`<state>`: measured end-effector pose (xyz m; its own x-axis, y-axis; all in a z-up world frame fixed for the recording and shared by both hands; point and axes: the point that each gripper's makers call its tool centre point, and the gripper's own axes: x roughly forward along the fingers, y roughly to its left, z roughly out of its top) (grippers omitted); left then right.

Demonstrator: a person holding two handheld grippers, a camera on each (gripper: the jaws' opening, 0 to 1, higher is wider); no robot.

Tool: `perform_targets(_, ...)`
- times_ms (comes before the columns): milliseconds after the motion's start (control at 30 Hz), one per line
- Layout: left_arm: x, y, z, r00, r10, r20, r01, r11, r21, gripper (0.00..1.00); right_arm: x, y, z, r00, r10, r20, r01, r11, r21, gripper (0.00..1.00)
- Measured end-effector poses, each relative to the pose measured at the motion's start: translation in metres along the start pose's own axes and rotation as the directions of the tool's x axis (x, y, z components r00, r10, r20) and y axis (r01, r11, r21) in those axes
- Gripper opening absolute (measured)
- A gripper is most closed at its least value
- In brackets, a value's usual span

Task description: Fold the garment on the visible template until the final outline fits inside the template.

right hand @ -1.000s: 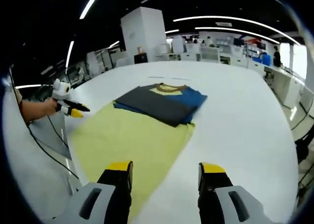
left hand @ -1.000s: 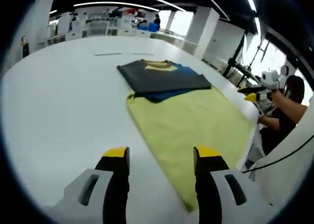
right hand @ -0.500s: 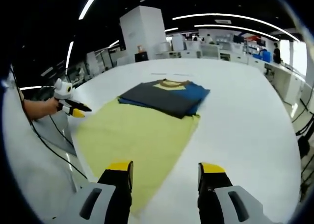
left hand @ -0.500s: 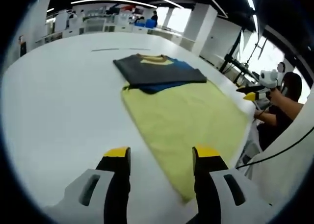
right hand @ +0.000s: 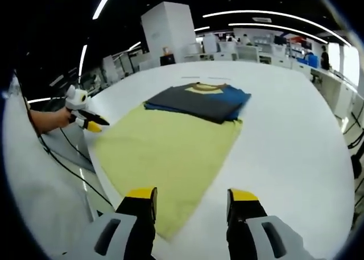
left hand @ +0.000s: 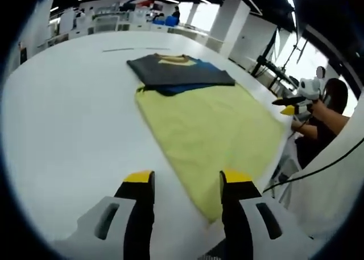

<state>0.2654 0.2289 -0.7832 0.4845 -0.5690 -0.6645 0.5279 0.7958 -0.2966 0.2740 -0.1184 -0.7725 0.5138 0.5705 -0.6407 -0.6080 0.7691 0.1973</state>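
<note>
Starting nearest the cameras, the left gripper [left hand: 183,183] and the right gripper [right hand: 192,198] both hang above the white table [left hand: 62,118], jaws spread apart and grasping nothing. Their yellow-tipped jaws frame the near corner of the yellow template cloth [left hand: 210,129], which lies flat on the table. Beyond it, the folded garment [left hand: 176,71], dark grey over blue with a yellow collar patch, rests touching the cloth's far edge, overlapping it slightly. In the right gripper view, the left gripper [right hand: 88,119] appears at the table's left edge, held in a hand [right hand: 54,119]. Office desks stand in the background.
</note>
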Motion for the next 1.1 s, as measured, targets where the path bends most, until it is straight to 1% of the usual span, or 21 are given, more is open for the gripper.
perform_targets(67, 0.0, -0.002, -0.002, 1.0, -0.01, -0.008, 0.009, 1.0, -0.005, 0.37, 0.0, 0.001, -0.003, 1.0, 0.003, -0.009, -0.003, 1.0, -0.003, 0.43)
perform_targets(133, 0.0, -0.003, -0.004, 1.0, -0.013, -0.013, 0.013, 1.0, -0.003, 0.36, 0.0, 0.003, -0.006, 1.0, 0.008, -0.015, -0.008, 1.0, -0.001, 0.41)
perform_targets(333, -0.001, -0.006, -0.007, 0.999, -0.025, -0.023, 0.025, 1.0, -0.006, 0.32, 0.0, 0.005, -0.013, 0.999, 0.008, -0.034, -0.008, 1.0, 0.002, 0.38)
perform_targets(600, -0.003, -0.01, -0.011, 0.998, -0.035, -0.045, 0.036, 0.999, 0.018, 0.24, 0.001, 0.007, -0.019, 0.998, 0.013, -0.056, -0.013, 1.0, -0.011, 0.33)
perform_targets(867, -0.001, -0.009, -0.015, 0.998, -0.035, -0.062, 0.037, 0.999, 0.03, 0.17, 0.001, 0.011, -0.028, 0.996, 0.022, -0.085, -0.024, 0.999, -0.024, 0.25)
perform_targets(1100, -0.001, -0.008, -0.017, 0.997, -0.032, -0.074, 0.035, 0.998, 0.042, 0.13, 0.002, 0.014, -0.032, 0.994, 0.032, -0.105, -0.035, 0.999, -0.034, 0.18)
